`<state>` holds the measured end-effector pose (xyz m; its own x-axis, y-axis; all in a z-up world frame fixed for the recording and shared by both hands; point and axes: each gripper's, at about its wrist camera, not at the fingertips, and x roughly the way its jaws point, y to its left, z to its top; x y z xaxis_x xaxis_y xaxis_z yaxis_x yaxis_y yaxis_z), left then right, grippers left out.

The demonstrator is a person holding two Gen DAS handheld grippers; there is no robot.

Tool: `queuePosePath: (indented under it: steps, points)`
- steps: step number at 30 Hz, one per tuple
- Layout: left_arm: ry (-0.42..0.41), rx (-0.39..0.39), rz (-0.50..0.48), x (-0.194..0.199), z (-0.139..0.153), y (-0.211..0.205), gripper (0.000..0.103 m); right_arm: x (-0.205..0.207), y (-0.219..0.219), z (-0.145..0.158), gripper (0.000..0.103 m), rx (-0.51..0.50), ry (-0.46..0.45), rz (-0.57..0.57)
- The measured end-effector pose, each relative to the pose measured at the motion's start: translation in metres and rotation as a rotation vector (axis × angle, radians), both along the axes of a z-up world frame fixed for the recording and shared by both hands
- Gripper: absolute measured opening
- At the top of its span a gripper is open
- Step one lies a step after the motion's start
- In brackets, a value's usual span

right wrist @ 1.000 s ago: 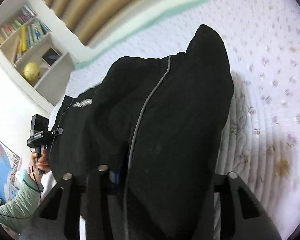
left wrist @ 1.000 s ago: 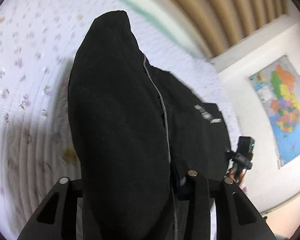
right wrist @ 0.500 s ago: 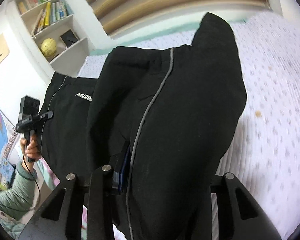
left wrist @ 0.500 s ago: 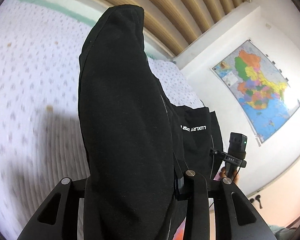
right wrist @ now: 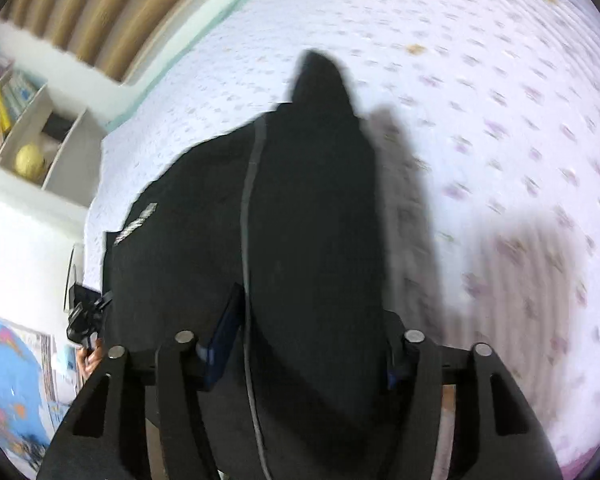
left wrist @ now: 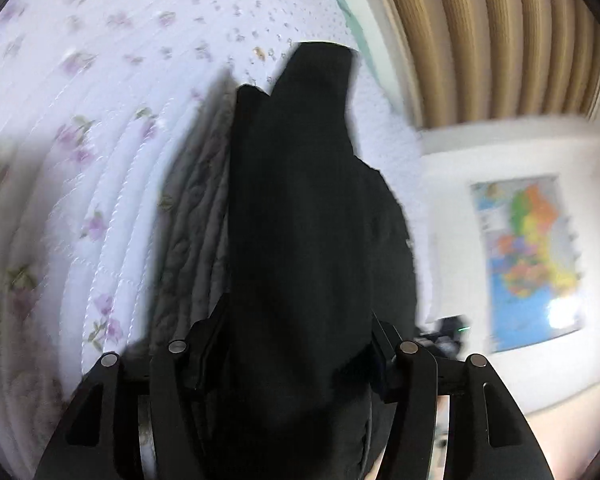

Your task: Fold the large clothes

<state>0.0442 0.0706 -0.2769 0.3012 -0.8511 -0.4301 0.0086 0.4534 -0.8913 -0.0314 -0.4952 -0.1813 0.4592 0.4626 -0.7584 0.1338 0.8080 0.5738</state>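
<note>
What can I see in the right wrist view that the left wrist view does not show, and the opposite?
Only the right wrist view shows the shelf with books and a yellow ball, the garment's grey stripe, and the right gripper. Only the left wrist view shows the wall map clearly and whole, and the left gripper. Both show the black garment between the gripper's fingers, the floral bedspread, and the ribbed headboard.

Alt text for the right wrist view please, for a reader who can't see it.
A black garment with a thin grey stripe fills the middle, lying between the right gripper fingers, whose jaws have just been opening around it. Behind it lies a white floral bedspread; at left are a bookshelf and the other handheld gripper. The picture is motion-blurred.
</note>
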Motion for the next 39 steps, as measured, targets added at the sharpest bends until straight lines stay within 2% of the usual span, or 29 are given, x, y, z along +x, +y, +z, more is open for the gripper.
queuePosePath:
  steps: [2,4,5,7,9,11,12,14,15,16,17,19,22,25,29,30,32,34,35,36,39]
  points:
    - [-0.015,0.052,0.027,-0.005,0.010,0.008,0.059,-0.009,-0.007,0.005,0.064,-0.019,0.006,-0.026]
    - [-0.094,0.184,0.068,-0.013,0.042,0.014,0.058,-0.010,-0.002,0.022,0.064,-0.122,-0.019,-0.051]
    - [-0.124,0.220,0.080,-0.014,0.054,0.014,0.058,-0.011,0.010,0.038,0.064,-0.187,-0.052,-0.056]
    - [-0.232,0.291,0.102,-0.018,0.095,0.007,0.059,-0.015,0.020,0.063,0.064,-0.242,-0.119,-0.046]
    - [-0.296,0.349,0.114,-0.016,0.120,-0.013,0.063,0.000,0.051,0.084,0.065,-0.256,-0.165,-0.002]
    - [-0.307,0.398,0.096,-0.002,0.129,-0.038,0.063,0.024,0.086,0.090,0.067,-0.269,-0.172,0.054]
    - [-0.286,0.412,0.077,0.008,0.130,-0.054,0.063,0.036,0.100,0.088,0.067,-0.269,-0.165,0.076]
    - [-0.221,0.492,0.084,0.025,0.121,-0.069,0.061,0.067,0.132,0.075,0.067,-0.256,-0.136,0.116]
    - [-0.241,0.526,0.106,0.029,0.121,-0.073,0.061,0.070,0.135,0.066,0.067,-0.267,-0.122,0.119]
    - [-0.265,0.542,0.107,0.030,0.121,-0.076,0.061,0.081,0.147,0.055,0.067,-0.319,-0.091,0.121]
    - [-0.254,0.571,0.079,0.036,0.114,-0.080,0.061,0.090,0.157,0.039,0.069,-0.385,-0.044,0.133]
    - [-0.171,0.588,0.004,0.046,0.089,-0.087,0.061,0.104,0.170,0.015,0.073,-0.437,0.011,0.154]
    - [-0.099,0.599,-0.016,0.058,0.055,-0.089,0.061,0.107,0.163,-0.001,0.075,-0.424,-0.007,0.113]
    - [-0.122,0.616,-0.002,0.055,0.060,-0.091,0.061,0.095,0.156,0.001,0.075,-0.398,-0.044,0.068]
    - [-0.265,0.816,0.015,0.025,0.104,-0.118,0.061,0.065,0.164,0.030,0.076,-0.427,-0.119,0.017]
    - [-0.340,0.884,0.027,0.008,0.123,-0.127,0.061,0.056,0.164,0.040,0.076,-0.407,-0.142,0.012]
    - [-0.442,0.956,0.055,-0.018,0.152,-0.139,0.061,0.029,0.167,0.068,0.076,-0.340,-0.212,0.001]
    - [-0.527,1.027,0.100,-0.044,0.177,-0.148,0.062,0.010,0.176,0.090,0.077,-0.356,-0.260,-0.019]
    - [-0.575,1.068,0.131,-0.059,0.192,-0.155,0.065,-0.004,0.182,0.104,0.079,-0.383,-0.292,-0.025]
    - [-0.606,1.095,0.151,-0.071,0.202,-0.162,0.073,-0.014,0.186,0.113,0.081,-0.399,-0.310,-0.029]
    - [-0.685,1.091,0.186,-0.105,0.227,-0.176,0.078,-0.042,0.199,0.133,0.083,-0.435,-0.357,-0.044]
